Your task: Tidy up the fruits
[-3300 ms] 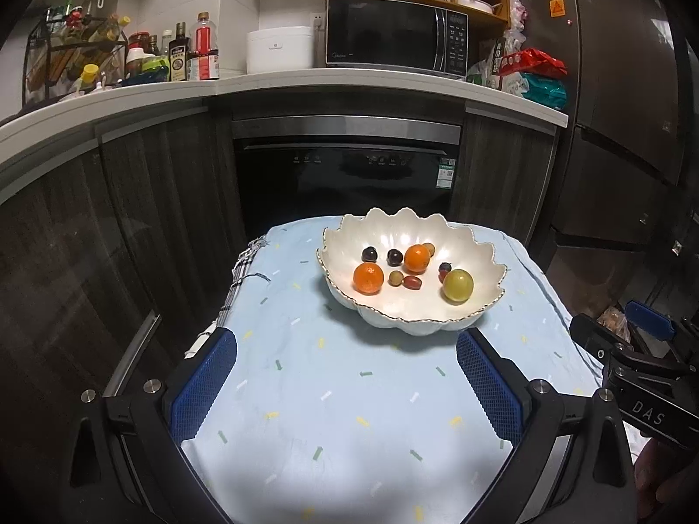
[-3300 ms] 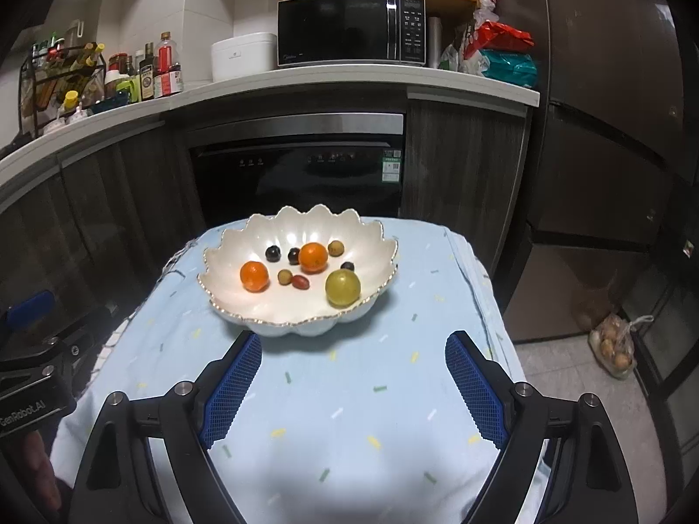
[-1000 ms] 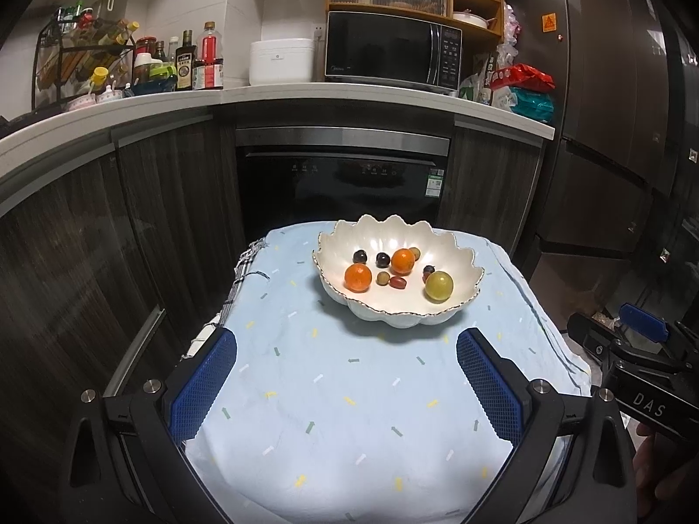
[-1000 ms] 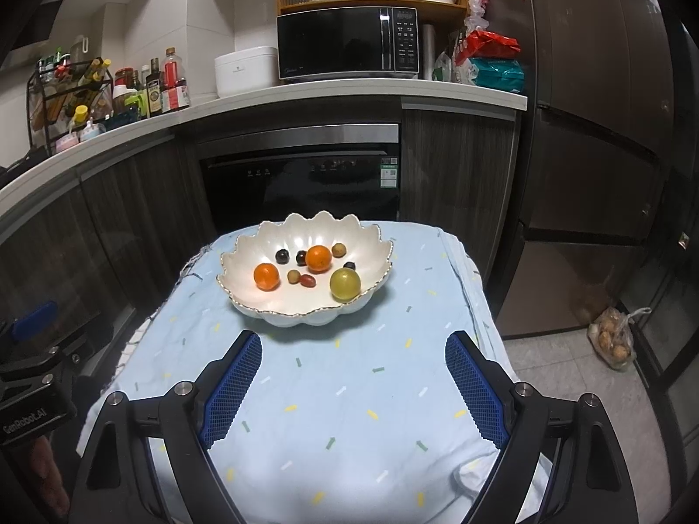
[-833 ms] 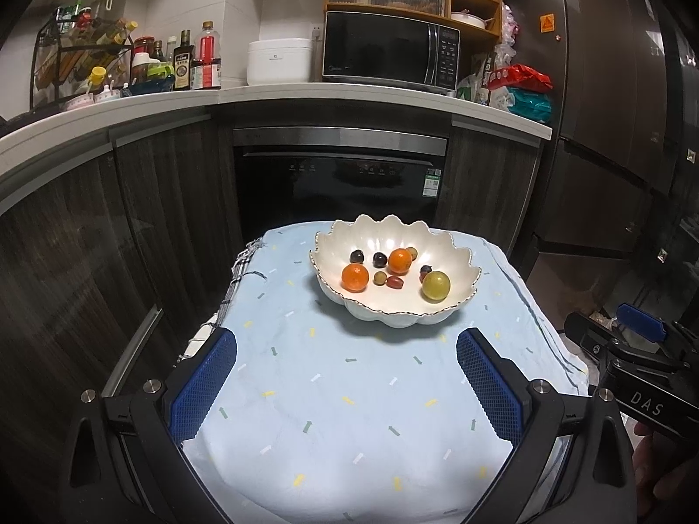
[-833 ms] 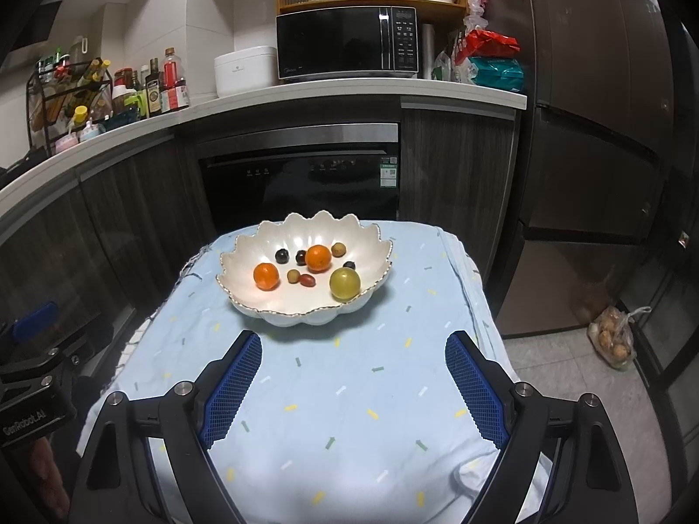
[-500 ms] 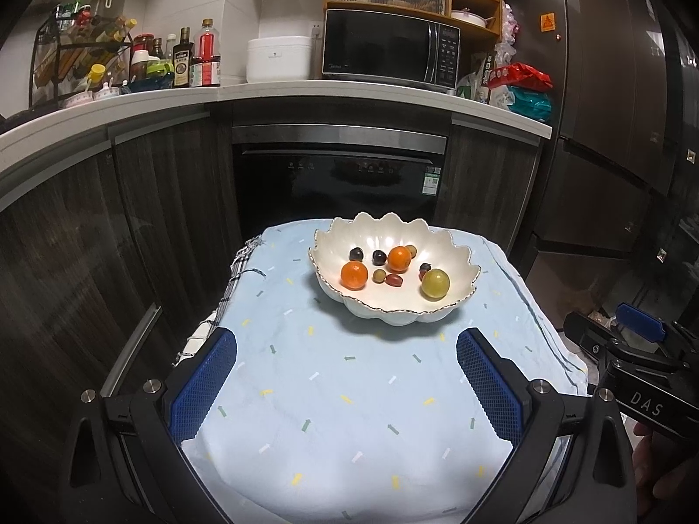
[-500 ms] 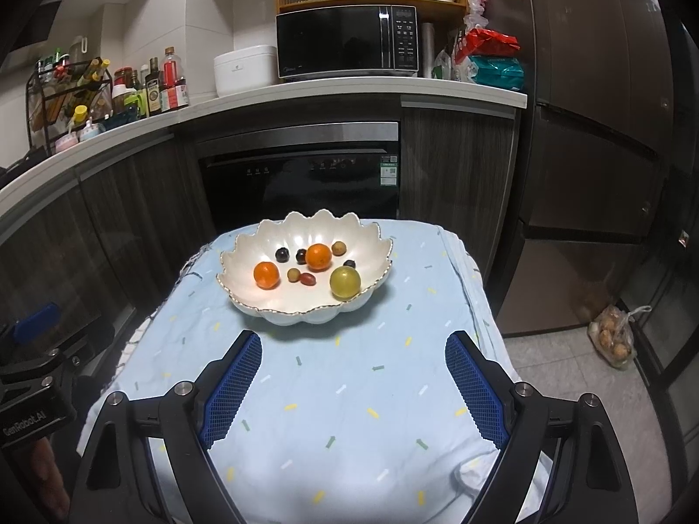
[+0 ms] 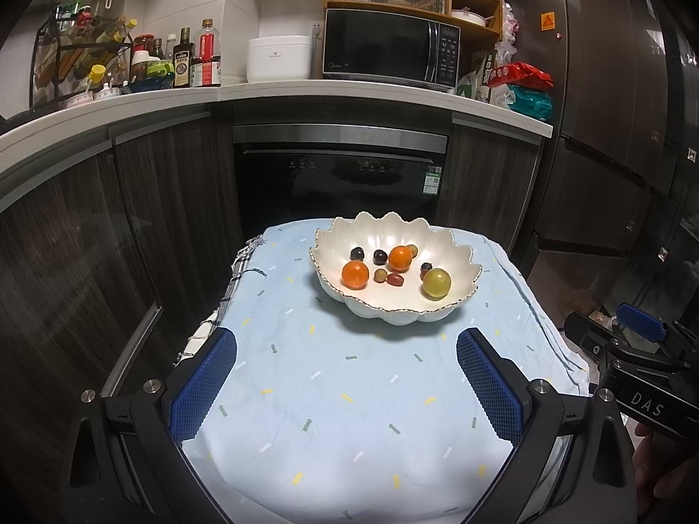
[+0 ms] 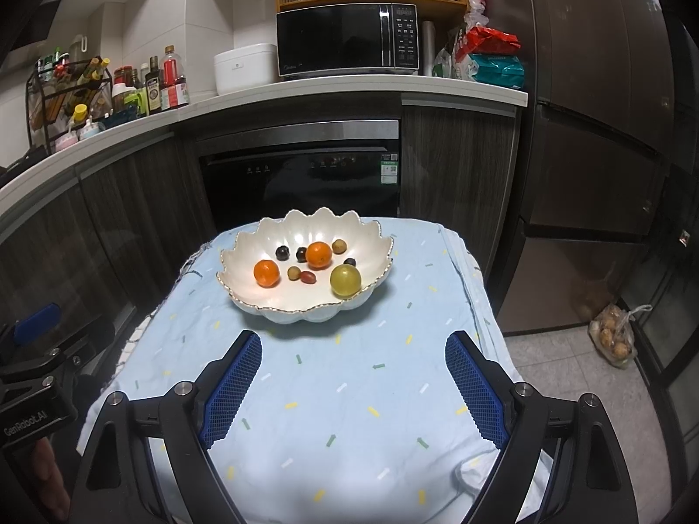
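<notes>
A white scalloped bowl (image 9: 454, 249) (image 10: 244, 251) with a gold rim stands at the far end of a small table. Inside lie two oranges (image 9: 355, 274) (image 10: 266, 273), a yellow-green round fruit (image 9: 436, 283) (image 10: 345, 280), and several small dark and brownish fruits. My left gripper (image 9: 347, 386) hangs open over the near half of the cloth, well short of the bowl, nothing between its blue pads (image 9: 203, 386). My right gripper (image 10: 351, 386) is open and empty too, equally far back. Each gripper shows at the edge of the other's view.
The table wears a light blue cloth (image 9: 349, 415) with small coloured marks. Behind it are a dark oven (image 9: 338, 179), wooden cabinets, a counter with bottles (image 9: 192, 59) and a microwave (image 9: 391, 48). A bag (image 10: 614, 336) sits on the floor at right.
Since the oldest frames both grippers have drawn back from the bowl, which looks smaller and farther. Over the last second nothing has visibly moved.
</notes>
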Action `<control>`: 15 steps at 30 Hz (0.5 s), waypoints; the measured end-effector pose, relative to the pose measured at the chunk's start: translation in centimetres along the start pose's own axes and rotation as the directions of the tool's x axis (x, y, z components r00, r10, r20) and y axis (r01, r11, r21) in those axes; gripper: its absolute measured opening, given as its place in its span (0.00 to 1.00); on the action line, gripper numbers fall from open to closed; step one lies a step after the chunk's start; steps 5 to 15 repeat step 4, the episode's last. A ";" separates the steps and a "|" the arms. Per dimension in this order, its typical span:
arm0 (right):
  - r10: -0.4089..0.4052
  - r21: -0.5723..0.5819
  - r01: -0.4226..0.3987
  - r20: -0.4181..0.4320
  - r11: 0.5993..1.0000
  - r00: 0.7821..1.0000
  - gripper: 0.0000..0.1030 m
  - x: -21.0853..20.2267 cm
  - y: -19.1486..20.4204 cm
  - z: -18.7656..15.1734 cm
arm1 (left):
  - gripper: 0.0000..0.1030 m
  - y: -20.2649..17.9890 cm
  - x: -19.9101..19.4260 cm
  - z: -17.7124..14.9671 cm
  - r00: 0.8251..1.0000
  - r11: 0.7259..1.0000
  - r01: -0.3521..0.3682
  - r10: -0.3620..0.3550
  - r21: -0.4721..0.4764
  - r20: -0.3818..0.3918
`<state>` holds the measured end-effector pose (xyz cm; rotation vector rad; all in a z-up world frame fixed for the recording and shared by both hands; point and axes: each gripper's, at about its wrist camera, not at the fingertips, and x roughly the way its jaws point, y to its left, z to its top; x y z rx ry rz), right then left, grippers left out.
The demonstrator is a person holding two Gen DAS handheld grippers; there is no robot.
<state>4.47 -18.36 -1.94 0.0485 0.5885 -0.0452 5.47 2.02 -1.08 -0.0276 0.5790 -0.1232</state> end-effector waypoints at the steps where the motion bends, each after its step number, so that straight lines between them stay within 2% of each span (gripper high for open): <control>1: 0.001 0.000 -0.001 0.001 1.000 1.000 0.85 0.0 0.0 0.0 | 1.00 0.0 0.0 0.0 1.000 1.000 0.001 -0.001 0.002 0.003; 15: 0.000 0.000 0.000 -0.001 1.000 1.000 0.85 0.0 0.0 0.0 | 1.00 0.0 0.3 -0.3 1.000 1.000 0.006 -0.006 0.004 -0.008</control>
